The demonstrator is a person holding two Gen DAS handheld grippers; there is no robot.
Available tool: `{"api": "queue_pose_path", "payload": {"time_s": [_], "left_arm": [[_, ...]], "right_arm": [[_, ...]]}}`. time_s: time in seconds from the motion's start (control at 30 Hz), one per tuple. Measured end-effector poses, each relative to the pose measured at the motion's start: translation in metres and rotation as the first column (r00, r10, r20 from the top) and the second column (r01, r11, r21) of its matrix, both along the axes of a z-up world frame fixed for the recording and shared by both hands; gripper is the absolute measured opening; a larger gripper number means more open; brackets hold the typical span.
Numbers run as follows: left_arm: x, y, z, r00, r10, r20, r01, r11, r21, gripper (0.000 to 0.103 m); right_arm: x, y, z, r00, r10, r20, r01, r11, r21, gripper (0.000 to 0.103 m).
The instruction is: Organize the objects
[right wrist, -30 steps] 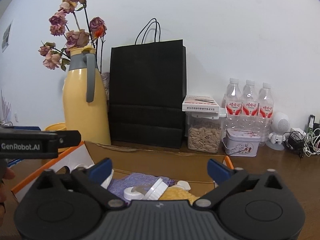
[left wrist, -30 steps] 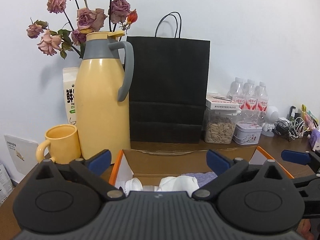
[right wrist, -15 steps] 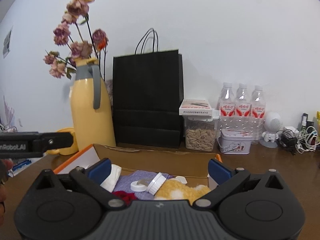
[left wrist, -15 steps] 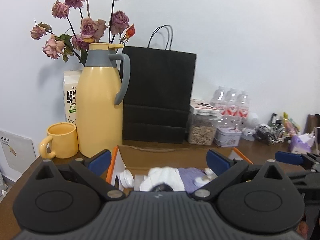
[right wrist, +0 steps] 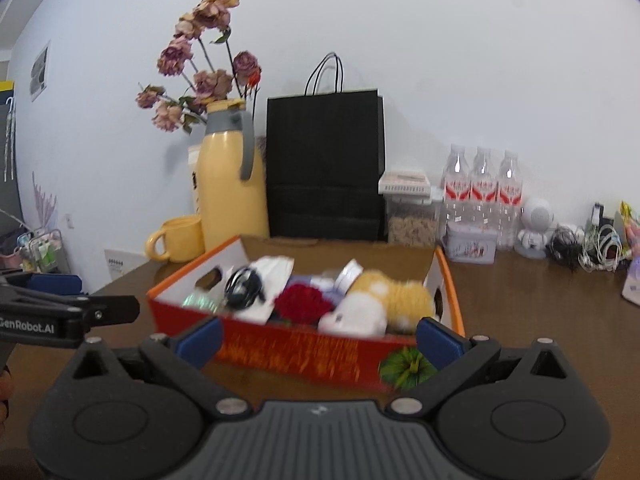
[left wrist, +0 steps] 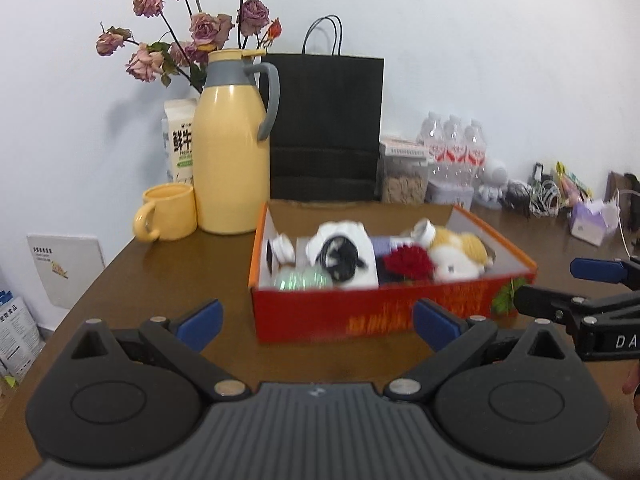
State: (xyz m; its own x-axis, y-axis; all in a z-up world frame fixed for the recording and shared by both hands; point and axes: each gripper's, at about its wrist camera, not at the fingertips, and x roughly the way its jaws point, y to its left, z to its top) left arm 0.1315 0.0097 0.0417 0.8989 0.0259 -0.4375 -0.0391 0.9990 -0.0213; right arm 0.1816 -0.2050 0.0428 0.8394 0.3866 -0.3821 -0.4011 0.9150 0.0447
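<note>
One red box (left wrist: 360,312) sits mid-surface, before one yellow jug (left wrist: 232,160) at the back edge. It holds one soft plush toy (left wrist: 460,252), one red flower (left wrist: 408,262) and one black cable (left wrist: 340,256). The left gripper (left wrist: 316,320) and right gripper (right wrist: 318,338) hover near it, fingers spread, empty. The plush toy probably squashes; grip its body.

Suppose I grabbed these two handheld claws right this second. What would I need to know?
Left gripper: open, empty, in front of the red box.
Right gripper: open, empty, at the box's front too.
The box sits on the brown table, holding a red flower, plush toy, black cable on white cloth, small jars.
Done: those items are boxed.
Left: unclear; nothing loose is visible nearby.
</note>
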Motion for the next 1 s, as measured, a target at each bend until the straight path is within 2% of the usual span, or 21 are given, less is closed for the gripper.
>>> {"api": "queue_pose_path", "payload": {"time_s": [0.37,1.0], "left_arm": [[-0.041,-0.005,-0.013,0.999,-0.002,-0.041,0.002,1.000,-0.009,0.103],[-0.053,-0.010,-0.016,0.999,-0.003,-0.045,0.003,1.000,-0.008,0.103]], "right_arm": [[-0.045,-0.004,-0.015,0.999,-0.005,-0.047,0.005,1.000,-0.004,0.103],[-0.058,-0.007,-0.016,0.998,-0.015,-0.053,0.015,1.000,-0.005,0.103]]}}
